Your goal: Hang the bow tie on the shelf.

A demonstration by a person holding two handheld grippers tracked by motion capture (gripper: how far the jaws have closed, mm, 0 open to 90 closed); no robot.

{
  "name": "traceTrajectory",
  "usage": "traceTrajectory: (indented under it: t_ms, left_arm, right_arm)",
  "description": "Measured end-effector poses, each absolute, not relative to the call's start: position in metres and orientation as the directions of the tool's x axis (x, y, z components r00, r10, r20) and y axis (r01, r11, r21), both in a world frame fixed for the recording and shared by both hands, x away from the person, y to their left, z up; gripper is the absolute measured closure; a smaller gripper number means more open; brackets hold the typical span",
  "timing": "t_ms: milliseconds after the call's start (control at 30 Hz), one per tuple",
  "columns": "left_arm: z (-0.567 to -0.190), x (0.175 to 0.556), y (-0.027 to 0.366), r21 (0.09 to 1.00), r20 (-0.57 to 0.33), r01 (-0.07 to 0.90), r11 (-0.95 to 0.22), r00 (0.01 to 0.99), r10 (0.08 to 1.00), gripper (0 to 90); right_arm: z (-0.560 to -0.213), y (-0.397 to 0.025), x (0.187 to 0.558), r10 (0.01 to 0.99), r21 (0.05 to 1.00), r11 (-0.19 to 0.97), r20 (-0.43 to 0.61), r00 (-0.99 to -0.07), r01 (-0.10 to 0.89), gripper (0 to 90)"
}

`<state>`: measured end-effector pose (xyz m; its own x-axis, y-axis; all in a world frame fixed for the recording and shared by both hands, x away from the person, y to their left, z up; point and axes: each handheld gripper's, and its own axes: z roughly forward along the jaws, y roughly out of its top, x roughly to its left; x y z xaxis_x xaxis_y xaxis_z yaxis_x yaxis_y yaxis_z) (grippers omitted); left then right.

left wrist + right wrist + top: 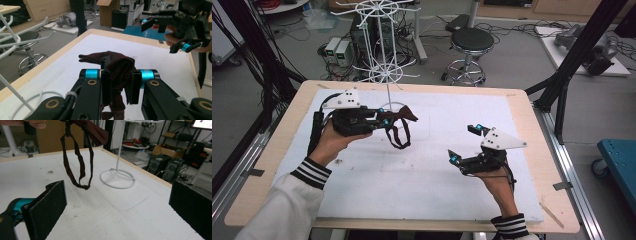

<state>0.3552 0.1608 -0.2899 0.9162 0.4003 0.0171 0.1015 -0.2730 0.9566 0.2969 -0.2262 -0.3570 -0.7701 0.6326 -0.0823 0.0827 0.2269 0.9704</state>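
Near edge of the counter, high view: two forearms in white sleeves with black-and-white striped cuffs come in from the bottom. A white sheet covers most of the wooden top.

Right claw, held low over the right half of the sheet: jaws spread wide, nothing between them. In the right gripper view the two black pads stand far apart with bare sheet showing between. Grey three-cornered plate on top.

Left claw, farther back and to the left, lifted above the sheet: jaws closed on a dark red bow tie. In the left gripper view the cloth is bunched between the pads, one end sticking out toward the left. The strap hangs down in a loop below the claw; in the right gripper view its lowest point seems to reach the sheet, though contact can't be confirmed.

Just behind the bow tie: white wire rack, ring base resting on the sheet, thin upright pole, spoked arms at two levels.

Beyond the counter: black round stool on the floor, grey boxes and cables, black frame posts at both sides.
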Motion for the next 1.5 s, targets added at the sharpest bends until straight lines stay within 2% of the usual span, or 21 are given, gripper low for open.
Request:
traceTrajectory:
  t_ms: [533, 833, 1500]
  left_arm:
    - [-0.266, 0.37, 0.163, 0.946, 0.033, 0.096, -0.308, 0.921, 0.389, 78.2]
    - [-0.256, 0.377, 0.162, 0.946, 0.054, 0.077, -0.316, 0.922, 0.385, 78.2]
    - [-0.243, 0.392, 0.151, 0.95, 0.062, 0.068, -0.306, 0.915, 0.398, 78.1]
  right_arm:
    - [-0.391, -0.251, 0.278, 0.7, 0.99, 0.131, -0.052, -0.712, 0.057, 0.7]
    - [-0.412, -0.259, 0.271, 0.725, 0.992, 0.114, -0.04, -0.688, 0.062, 0.7]
    - [-0.432, -0.265, 0.269, 0.754, 0.996, 0.069, -0.014, -0.656, 0.058, 0.7]
